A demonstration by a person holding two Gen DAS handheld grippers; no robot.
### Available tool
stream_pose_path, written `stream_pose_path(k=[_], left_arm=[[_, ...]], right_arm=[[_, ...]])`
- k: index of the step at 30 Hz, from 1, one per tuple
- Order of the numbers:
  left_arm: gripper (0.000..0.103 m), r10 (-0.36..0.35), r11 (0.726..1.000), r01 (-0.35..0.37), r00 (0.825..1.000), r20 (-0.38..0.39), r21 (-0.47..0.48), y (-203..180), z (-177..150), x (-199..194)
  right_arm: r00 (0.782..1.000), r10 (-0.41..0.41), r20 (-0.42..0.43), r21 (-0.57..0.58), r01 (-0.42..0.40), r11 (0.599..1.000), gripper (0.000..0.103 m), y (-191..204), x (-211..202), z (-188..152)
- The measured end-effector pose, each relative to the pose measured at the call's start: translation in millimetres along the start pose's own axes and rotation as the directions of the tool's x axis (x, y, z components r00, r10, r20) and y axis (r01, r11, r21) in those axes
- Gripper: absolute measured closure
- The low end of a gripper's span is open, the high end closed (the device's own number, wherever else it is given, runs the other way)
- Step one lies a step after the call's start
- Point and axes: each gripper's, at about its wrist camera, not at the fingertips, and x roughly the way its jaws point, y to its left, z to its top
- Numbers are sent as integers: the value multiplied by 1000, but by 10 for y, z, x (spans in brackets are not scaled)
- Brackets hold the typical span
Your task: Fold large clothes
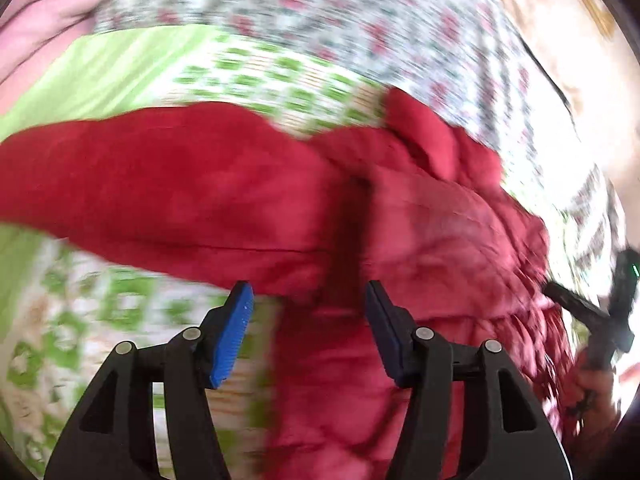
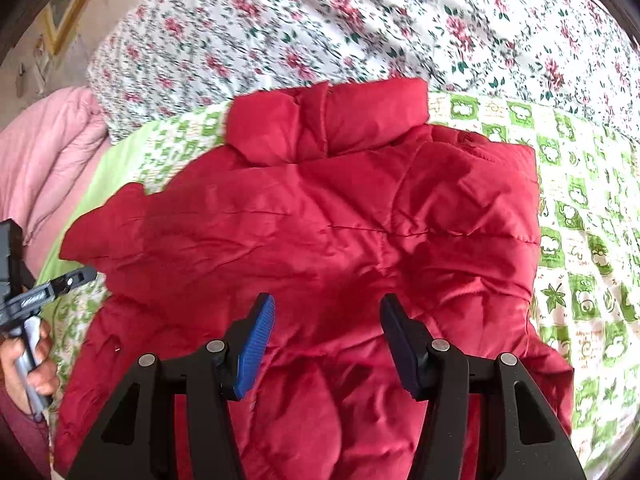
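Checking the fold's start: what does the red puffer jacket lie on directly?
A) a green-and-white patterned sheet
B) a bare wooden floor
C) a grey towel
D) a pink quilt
A: the right wrist view shows the red puffer jacket spread on the green-and-white patterned sheet, which borders it on both sides.

We look down over the right tool [image 2: 327, 346]: its blue-padded jaws stand apart with nothing between them, hovering above the lower part of a red puffer jacket [image 2: 312, 232]. The jacket lies spread on a green-and-white patterned sheet [image 2: 580, 208], collar [image 2: 326, 120] at the far end, one side folded in to a straight edge on our right. Beyond it we note a white bedcover with red flowers [image 2: 360, 20]. A pink quilt [image 2: 44, 160] is bunched at far left. At the left edge a hand [image 2: 30, 364] grips the handle of the left tool [image 2: 76, 278], just beside the jacket's edge; we cannot tell how its jaws stand.
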Motion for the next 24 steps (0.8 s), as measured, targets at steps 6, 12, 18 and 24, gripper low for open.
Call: stream_pose_path(k=[6,12,18,24], left_arm=[[36,67,973,-54,996,54,-224,877,78,-152],[36,108,892,-57,990,90,-448,1682,132,-248],[36,159,814,-77,983,93,-575,2143,182,-242],[36,80,761,42,984,158,-648,2353,230,-69]], right_arm=[[999,52,13,-20,-51,998,46,179,-183,-40],[996,86,11,-57,-85,995,46,364,-284,-146],[993,116,6,-67,-115,991,46,484,-340,-214],[993,119,-5,-74,-119,990,46,513,-360,-260]])
